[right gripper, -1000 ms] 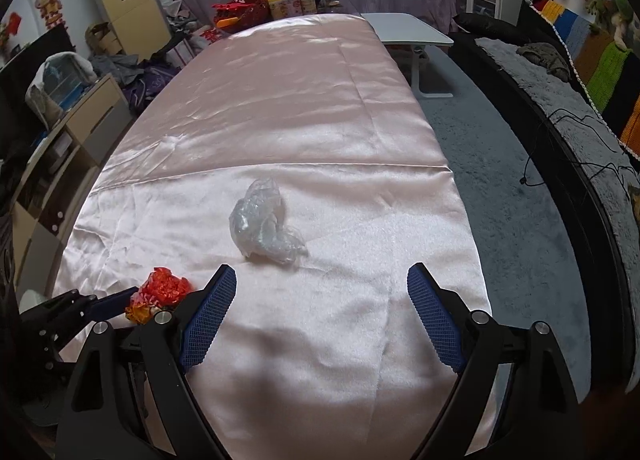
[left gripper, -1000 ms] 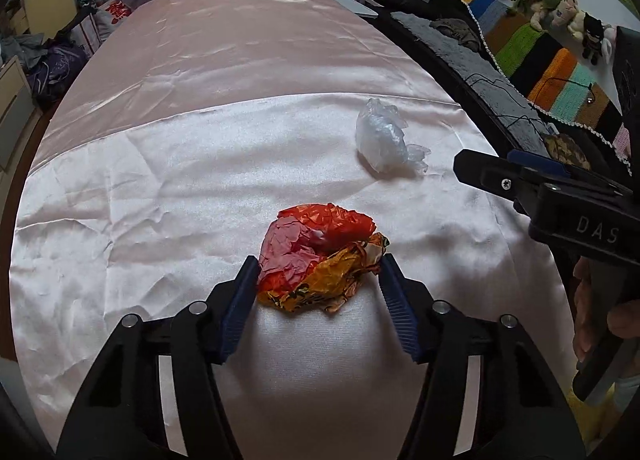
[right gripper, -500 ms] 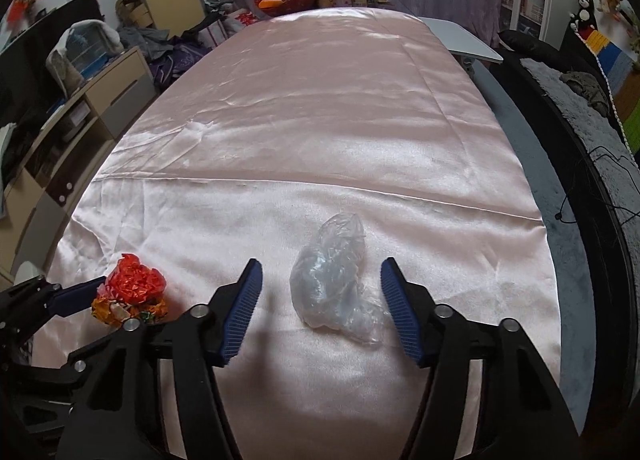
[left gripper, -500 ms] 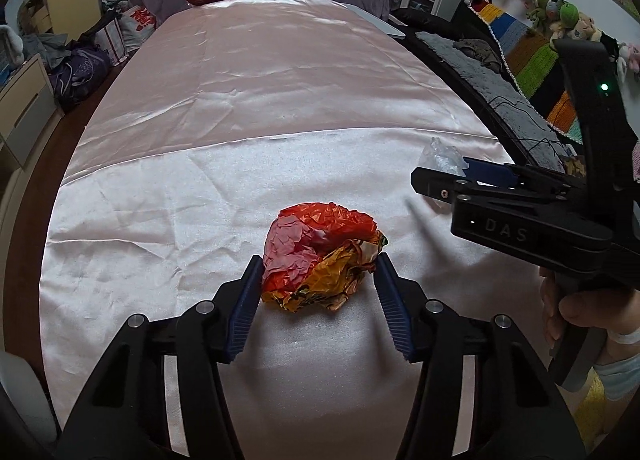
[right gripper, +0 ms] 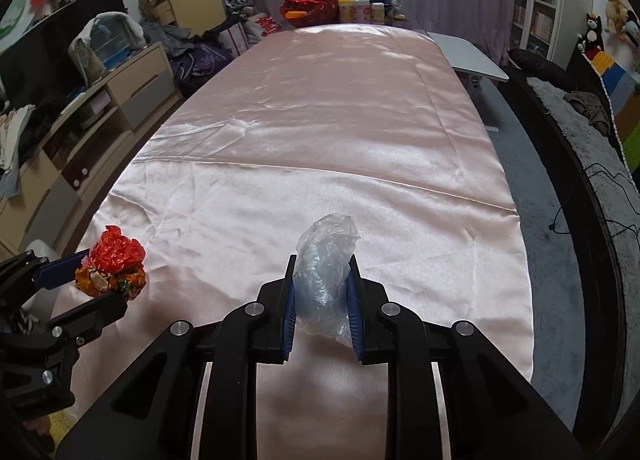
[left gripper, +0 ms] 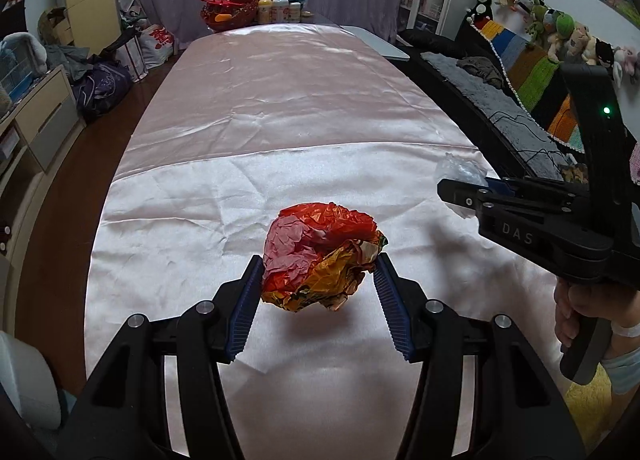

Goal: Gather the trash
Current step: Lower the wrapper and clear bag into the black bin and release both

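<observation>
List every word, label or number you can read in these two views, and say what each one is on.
"DAS": raised letters on the black body of the right gripper, seen in the left wrist view.
White plastic bottles with yellow labels at the table's far end: too small to read.
Red-printed white bag on the floor: characters blurred, unreadable.

Left gripper clamped, tilted down; right gripper has just been closing, now gripping.

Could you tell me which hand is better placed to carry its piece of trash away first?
Probably left. The left gripper is shut on the red and orange wrapper, whose shadow suggests it hangs clear of the pink cloth. The right gripper has just been closing on the clear plastic bag.
</observation>
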`<state>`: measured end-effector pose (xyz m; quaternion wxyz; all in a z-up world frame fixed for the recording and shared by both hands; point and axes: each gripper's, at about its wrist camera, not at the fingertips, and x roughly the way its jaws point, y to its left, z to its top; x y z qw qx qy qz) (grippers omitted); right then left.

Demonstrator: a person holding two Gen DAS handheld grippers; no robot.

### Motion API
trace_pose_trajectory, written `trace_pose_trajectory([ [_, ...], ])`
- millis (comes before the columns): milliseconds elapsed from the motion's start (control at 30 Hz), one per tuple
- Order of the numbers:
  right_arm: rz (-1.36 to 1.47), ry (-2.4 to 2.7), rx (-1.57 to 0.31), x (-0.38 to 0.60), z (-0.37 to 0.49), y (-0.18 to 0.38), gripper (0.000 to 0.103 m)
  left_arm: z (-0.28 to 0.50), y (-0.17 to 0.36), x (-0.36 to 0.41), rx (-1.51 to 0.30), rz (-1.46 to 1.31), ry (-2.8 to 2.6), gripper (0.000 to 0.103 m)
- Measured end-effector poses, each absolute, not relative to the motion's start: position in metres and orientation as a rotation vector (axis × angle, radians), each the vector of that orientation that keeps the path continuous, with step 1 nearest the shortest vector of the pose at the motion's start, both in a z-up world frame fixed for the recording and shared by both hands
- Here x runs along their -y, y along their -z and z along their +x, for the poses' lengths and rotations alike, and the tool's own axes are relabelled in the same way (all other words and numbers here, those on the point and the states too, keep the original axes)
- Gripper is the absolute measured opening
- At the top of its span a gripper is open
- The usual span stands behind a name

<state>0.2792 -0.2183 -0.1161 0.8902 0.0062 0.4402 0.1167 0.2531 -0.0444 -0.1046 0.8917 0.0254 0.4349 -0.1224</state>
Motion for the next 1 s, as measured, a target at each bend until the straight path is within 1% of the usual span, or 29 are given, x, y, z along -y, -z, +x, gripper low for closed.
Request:
trace_pose_trajectory([
  [500,-0.009,-0.269,-0.845,0.223,0.136,0.070,0.023,0.127,0.072,0.033,-0.850,0.040,0.192,0.053],
  [667,-0.006,-0.294,-0.843,0.220,0.098,0.072,0.023,0.087,0.077,0.030,-0.853,0.051,0.179,0.053],
  [1000,0.027,-0.312,-0.898,0.219,0.038,0.099,0.023,0.023,0.096,0.021,-0.864,0.065,0.155,0.054],
])
